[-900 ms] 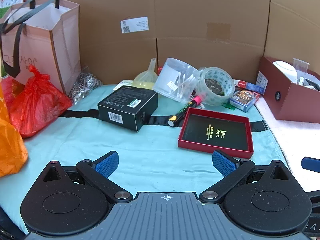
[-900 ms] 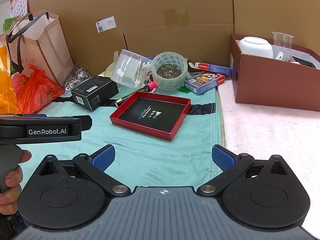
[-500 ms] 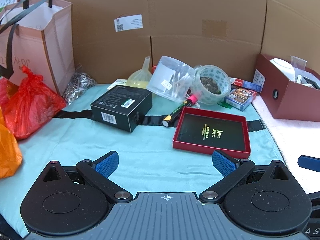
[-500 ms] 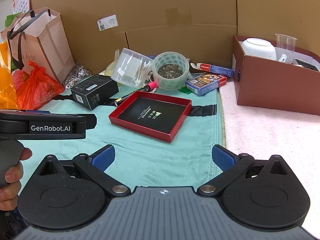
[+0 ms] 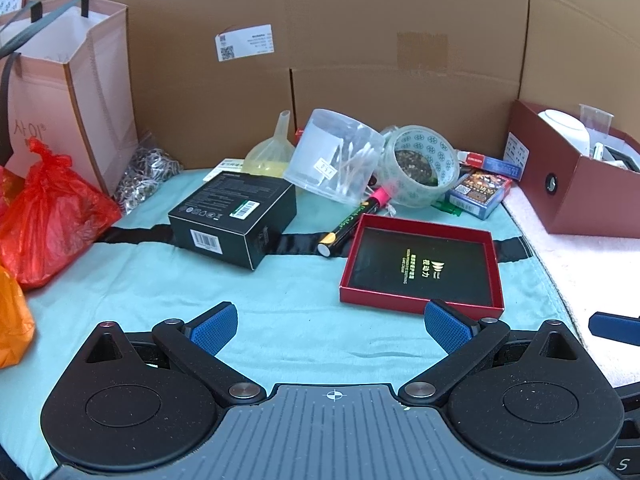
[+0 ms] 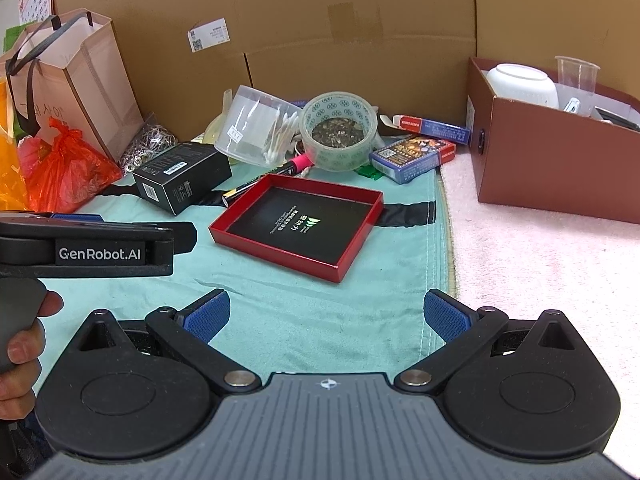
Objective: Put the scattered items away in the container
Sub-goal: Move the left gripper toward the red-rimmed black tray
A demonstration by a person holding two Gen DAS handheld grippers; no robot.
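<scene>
Both grippers' jaws gape wide, empty; the left gripper [image 6: 96, 236] reads "GenRobot.AI", near the red tray [image 6: 296, 224].

Both wrist cams low, fwd; share red tray [image 5: 420, 270] [image 6: 296, 226].

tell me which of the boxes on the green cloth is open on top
The flat red box, a shallow tray with a black printed floor. The black box beside it and the small card box behind it are both closed.

My right gripper [image 6: 326, 316] hangs wide open above the teal cloth [image 6: 280, 308]. Just beyond it lies the red tray [image 6: 298, 226]; my left gripper [image 6: 96, 246] sits left of the tray.
</scene>
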